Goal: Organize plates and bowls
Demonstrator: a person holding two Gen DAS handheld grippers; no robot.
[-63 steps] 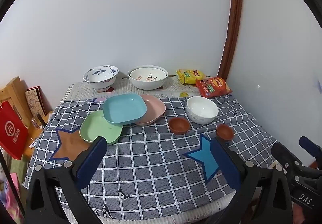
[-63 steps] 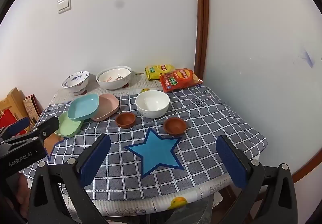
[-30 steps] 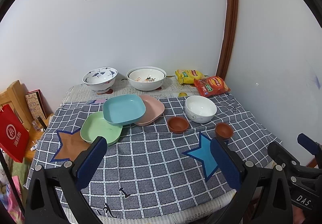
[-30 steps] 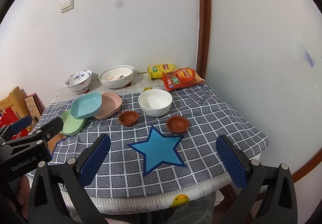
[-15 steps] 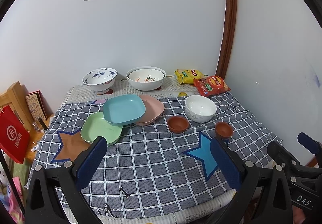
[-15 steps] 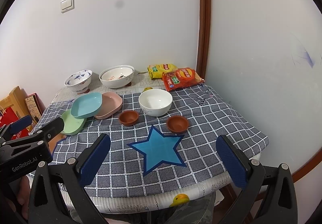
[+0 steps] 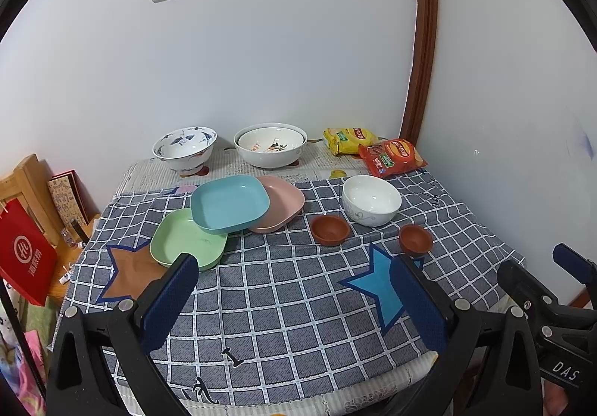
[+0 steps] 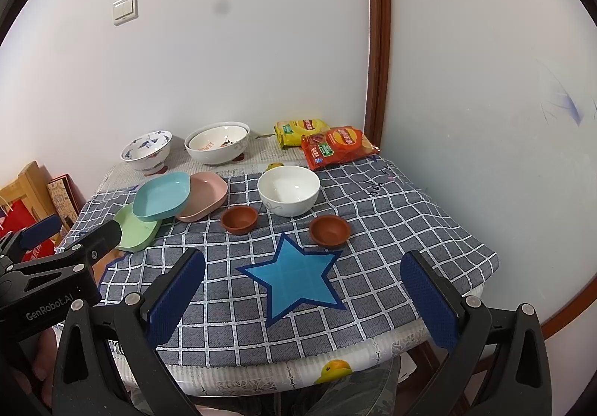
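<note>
On the checked tablecloth a blue plate [image 7: 229, 203] rests tilted over a green plate [image 7: 186, 240] and a pink plate [image 7: 281, 205]. A white bowl [image 7: 371, 199] stands to the right, with two small brown bowls [image 7: 330, 229] [image 7: 415, 238] in front of it. At the back stand a blue-patterned bowl [image 7: 185, 149] and a large white bowl [image 7: 270, 149] holding a smaller bowl. My left gripper [image 7: 294, 291] is open above the near edge, holding nothing. My right gripper [image 8: 302, 289] is open too, above the blue star [image 8: 294, 278], with the white bowl [image 8: 288, 190] and brown bowls [image 8: 238, 220] [image 8: 329, 229] beyond.
Yellow and red snack bags [image 7: 390, 154] lie at the back right corner by the brown door frame [image 7: 421, 42]. A wooden rack and red bag [image 7: 26, 255] stand left of the table. Walls close the back and right sides. A brown star patch [image 7: 127, 274] marks the cloth's left.
Both grippers have drawn back and risen slightly from the table, so the dishes sit a little farther off. Nothing on the table has moved.
</note>
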